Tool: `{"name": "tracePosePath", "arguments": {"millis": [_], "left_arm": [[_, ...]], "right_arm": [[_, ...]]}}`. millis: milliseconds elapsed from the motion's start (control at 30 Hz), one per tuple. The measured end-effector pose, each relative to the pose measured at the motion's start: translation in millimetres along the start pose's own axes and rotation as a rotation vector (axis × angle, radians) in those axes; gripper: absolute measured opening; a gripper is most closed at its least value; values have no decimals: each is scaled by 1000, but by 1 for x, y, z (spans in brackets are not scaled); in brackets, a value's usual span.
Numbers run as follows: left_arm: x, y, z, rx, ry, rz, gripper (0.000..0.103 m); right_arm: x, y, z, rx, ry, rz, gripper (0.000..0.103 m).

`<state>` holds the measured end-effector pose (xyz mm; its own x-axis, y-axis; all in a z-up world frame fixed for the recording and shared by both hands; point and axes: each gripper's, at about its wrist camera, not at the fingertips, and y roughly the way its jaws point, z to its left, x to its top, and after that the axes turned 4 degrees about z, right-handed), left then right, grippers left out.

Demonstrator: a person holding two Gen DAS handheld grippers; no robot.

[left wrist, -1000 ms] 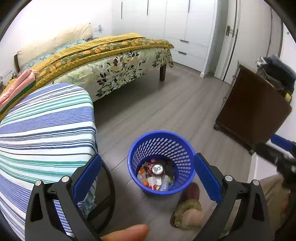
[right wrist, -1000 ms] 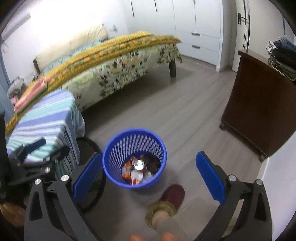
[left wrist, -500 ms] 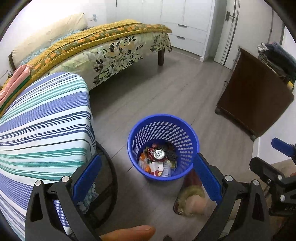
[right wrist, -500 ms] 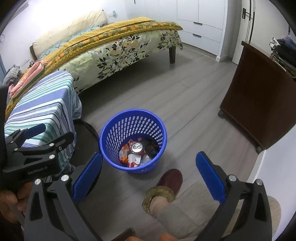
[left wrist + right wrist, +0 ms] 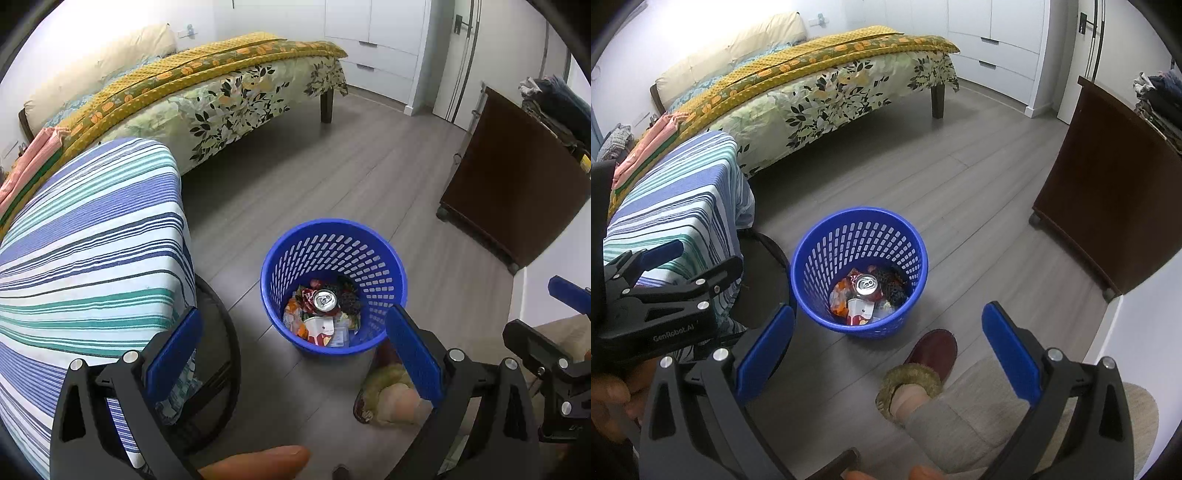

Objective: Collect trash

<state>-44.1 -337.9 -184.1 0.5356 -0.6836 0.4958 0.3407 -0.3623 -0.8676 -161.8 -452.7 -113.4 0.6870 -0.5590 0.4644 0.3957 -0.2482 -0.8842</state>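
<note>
A blue perforated wastebasket (image 5: 334, 236) (image 5: 859, 229) stands on the grey wood floor. Inside lie a silver drink can (image 5: 325, 300) (image 5: 866, 284), colourful wrappers (image 5: 317, 326) (image 5: 849, 306) and dark scraps. My left gripper (image 5: 295, 354) hangs open above and in front of the basket, nothing between its blue pads. My right gripper (image 5: 886, 350) is open too, held above the floor near the basket's front right. The left gripper also shows at the left edge of the right wrist view (image 5: 661, 280).
A striped-cloth table (image 5: 81, 243) (image 5: 676, 206) stands left of the basket, with a black round base (image 5: 221, 354) under it. A floral bed (image 5: 207, 96) lies behind. A dark wooden cabinet (image 5: 517, 192) (image 5: 1115, 184) is on the right. A person's slippered foot (image 5: 923, 362) rests beside the basket.
Both grippers have risen and pulled back, so the basket sits higher in each view. Both stay open and empty.
</note>
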Motion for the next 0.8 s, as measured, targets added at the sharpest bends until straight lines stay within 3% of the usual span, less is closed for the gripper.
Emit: {"name": "tracePosePath", "arguments": {"millis": [800], "left_arm": [[-3,5,6,6,5,13,98]], "right_arm": [[-1,4,6,3,-9,16,98]]}}
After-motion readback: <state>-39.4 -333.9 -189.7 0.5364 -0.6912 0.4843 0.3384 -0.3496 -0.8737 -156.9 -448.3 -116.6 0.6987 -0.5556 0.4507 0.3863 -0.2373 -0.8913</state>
